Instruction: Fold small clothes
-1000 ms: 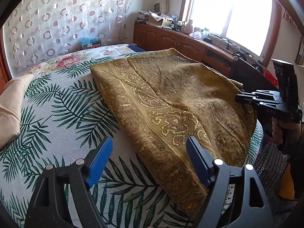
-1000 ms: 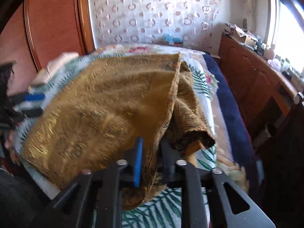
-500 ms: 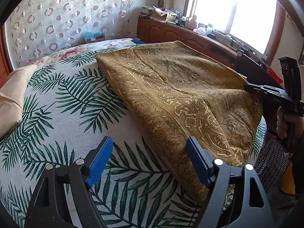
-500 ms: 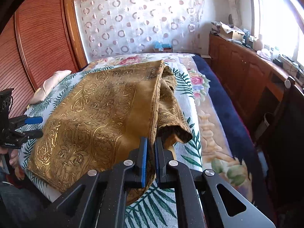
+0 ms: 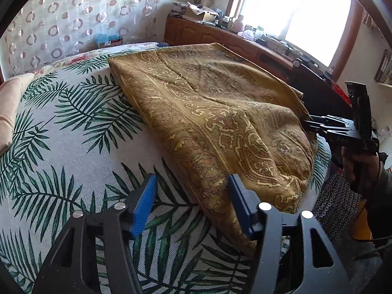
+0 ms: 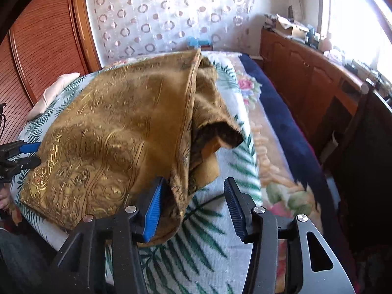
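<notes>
A golden-brown paisley cloth [image 5: 208, 112] lies folded over on the palm-leaf bedspread [image 5: 73, 134]. My left gripper [image 5: 192, 203] hovers at the cloth's near edge with its jaws closing. The edge runs between the blue pads, which do not press on it. In the right wrist view the cloth [image 6: 110, 127] is bunched, and its hem hangs beside the left pad. My right gripper [image 6: 193, 205] has its jaws opening and the hem is loose between them. Each gripper also shows in the other view: the right gripper [image 5: 311, 126] at the cloth's far side, the left gripper [image 6: 35, 153] at its left edge.
A beige pillow [image 5: 9, 107] lies at the bed's left. A wooden sideboard [image 6: 306, 73] with clutter runs under the window. A navy blanket [image 6: 281, 122] borders the bed's right side. A slatted wooden door [image 6: 36, 49] stands on the left, and a dark chair [image 6: 367, 134] on the right.
The right gripper's jaws, shut on the cloth's hem before, now stand apart and the hem has slumped. The left jaws have narrowed and shifted over the cloth's near edge.
</notes>
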`<state>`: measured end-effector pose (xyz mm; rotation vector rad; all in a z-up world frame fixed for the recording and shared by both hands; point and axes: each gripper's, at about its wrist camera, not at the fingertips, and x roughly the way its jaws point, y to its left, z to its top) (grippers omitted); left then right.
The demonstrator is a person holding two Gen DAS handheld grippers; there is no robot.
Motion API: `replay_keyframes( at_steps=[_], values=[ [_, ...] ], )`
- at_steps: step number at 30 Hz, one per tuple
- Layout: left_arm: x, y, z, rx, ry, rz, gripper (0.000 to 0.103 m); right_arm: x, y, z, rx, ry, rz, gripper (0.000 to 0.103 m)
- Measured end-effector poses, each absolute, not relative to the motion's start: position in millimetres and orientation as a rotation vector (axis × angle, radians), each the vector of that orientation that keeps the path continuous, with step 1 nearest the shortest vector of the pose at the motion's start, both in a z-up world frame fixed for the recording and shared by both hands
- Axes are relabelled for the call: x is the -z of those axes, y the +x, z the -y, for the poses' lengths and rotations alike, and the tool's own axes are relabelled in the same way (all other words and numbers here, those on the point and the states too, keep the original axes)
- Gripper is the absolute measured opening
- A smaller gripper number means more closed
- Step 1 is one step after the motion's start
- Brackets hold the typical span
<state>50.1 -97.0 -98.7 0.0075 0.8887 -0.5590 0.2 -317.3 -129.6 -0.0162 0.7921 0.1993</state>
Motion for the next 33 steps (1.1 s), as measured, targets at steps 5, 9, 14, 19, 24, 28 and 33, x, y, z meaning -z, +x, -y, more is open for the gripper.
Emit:
replay_keyframes(
  at_steps=[5,9,14,19,24,28,33],
  values=[
    [99,46,96,0.594,-0.016,-0.902,0.034,126,-4,310,-0.224,-0.037,-0.794,0.052],
    [100,47,96,0.626,-0.048,-0.918,0.022,125,-5,301,-0.257,-0.059,-0.784,0.038],
    [90,48,94,0.656,-0.082,-0.897,0.003,125,-2,298,-0.327,-0.022,-0.778,0.008],
    [53,44,90,0.644,-0.108,-0.775,0.003,107,-8,315,-0.382,0.068,-0.710,0.006],
    [21,66,84,0.610,-0.137,-0.695,0.003,63,-4,323,-0.423,0.113,-0.597,0.006],
    [8,104,75,0.567,-0.149,-0.675,0.003,29,27,321,-0.424,0.104,-0.524,0.006],
    [13,163,66,0.500,-0.153,-0.703,0.003,8,95,314,-0.415,0.088,-0.533,0.006]
  ],
)
